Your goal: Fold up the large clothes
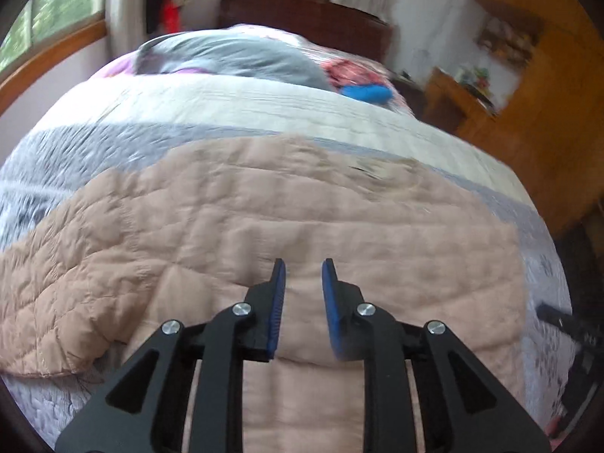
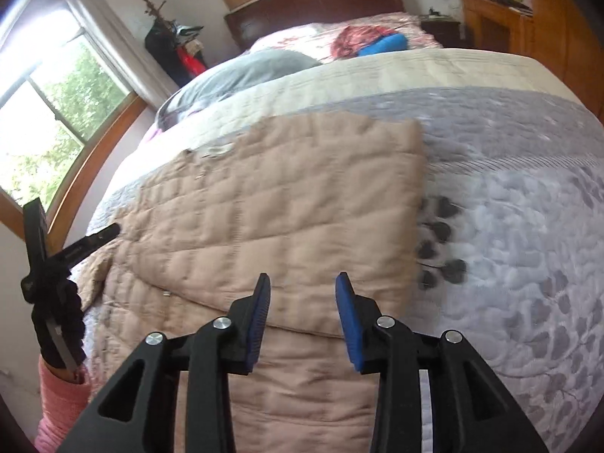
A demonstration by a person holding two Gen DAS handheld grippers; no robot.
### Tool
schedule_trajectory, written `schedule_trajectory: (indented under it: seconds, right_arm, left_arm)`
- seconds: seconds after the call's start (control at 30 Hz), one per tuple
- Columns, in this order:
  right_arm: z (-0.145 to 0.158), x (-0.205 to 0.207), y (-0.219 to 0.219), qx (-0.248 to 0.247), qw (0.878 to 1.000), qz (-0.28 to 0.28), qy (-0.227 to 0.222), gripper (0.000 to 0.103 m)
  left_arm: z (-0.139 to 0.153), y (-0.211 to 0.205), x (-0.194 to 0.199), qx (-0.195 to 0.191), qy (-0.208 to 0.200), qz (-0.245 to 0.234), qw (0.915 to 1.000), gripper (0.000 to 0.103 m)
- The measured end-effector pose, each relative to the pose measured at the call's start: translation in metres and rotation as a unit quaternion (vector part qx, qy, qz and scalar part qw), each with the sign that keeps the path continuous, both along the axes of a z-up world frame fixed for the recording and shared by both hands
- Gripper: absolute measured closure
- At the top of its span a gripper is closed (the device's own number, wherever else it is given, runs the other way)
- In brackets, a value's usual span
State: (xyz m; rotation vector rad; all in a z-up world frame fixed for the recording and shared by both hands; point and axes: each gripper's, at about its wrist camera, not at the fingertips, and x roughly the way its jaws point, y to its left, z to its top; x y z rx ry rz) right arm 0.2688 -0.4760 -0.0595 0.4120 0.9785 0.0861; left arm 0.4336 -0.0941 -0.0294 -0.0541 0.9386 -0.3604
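Observation:
A large beige quilted garment (image 1: 264, 219) lies spread on the bed, with a folded layer on top; it also shows in the right wrist view (image 2: 287, 211). My left gripper (image 1: 304, 268) hovers above its near part, jaws open and empty. My right gripper (image 2: 302, 281) hovers above the near folded edge, jaws open and empty. The left gripper also shows at the left edge of the right wrist view (image 2: 71, 249), over the garment's left side. The right gripper's black body shows at the right edge of the left wrist view (image 1: 566, 324).
The bed carries a grey and cream patterned bedspread (image 2: 509, 226). A grey pillow (image 1: 234, 56) and a blue object (image 1: 366, 92) lie near the dark headboard (image 1: 302, 11). Wooden furniture (image 1: 528, 94) stands to the right, windows (image 2: 56, 113) to the left.

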Motion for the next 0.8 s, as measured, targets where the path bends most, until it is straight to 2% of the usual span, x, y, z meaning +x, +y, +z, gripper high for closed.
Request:
schedule_trajectory:
  seconds: [0.07, 0.13, 0.23, 0.3, 0.4, 0.5, 0.67, 0.8]
  right_arm:
    - [-0.002, 0.013, 0.017, -0.017, 1.0, 0.002, 0.015, 0.066]
    - [-0.009, 0.025, 0.034, -0.013, 0.999, 0.011, 0.027, 0.066]
    - [-0.023, 0.032, 0.051, -0.034, 0.999, 0.014, 0.039, 0.066]
    - [-0.034, 0.034, 0.059, -0.058, 0.997, 0.008, 0.055, 0.066]
    - [-0.053, 0.039, 0.06, -0.051, 0.996, 0.003, 0.072, 0.068]
    - [-0.062, 0.039, 0.06, -0.042, 0.997, -0.005, 0.072, 0.069]
    - [-0.068, 0.037, 0.063, -0.055, 0.997, -0.01, 0.056, 0.069]
    - [-0.066, 0.037, 0.061, -0.059, 0.996, -0.019, 0.061, 0.069]
  left_arm:
    - [-0.003, -0.023, -0.007, 0.001, 0.011, -0.031, 0.9994, 0.083]
    - [-0.014, -0.045, -0.012, 0.004, 0.027, -0.054, 0.9981, 0.083]
    - [-0.034, -0.057, -0.015, 0.032, 0.027, -0.058, 0.9974, 0.083]
    - [-0.052, -0.058, -0.011, 0.037, 0.047, -0.058, 0.9965, 0.082]
    - [-0.07, -0.051, -0.006, 0.018, 0.068, -0.063, 0.9955, 0.081]
    - [-0.073, -0.049, -0.005, 0.011, 0.071, -0.066, 0.9952, 0.082]
    - [-0.078, -0.046, -0.004, 0.002, 0.059, -0.061, 0.9964, 0.082]
    - [-0.08, -0.041, -0.005, -0.012, 0.068, -0.053, 0.9962, 0.082]
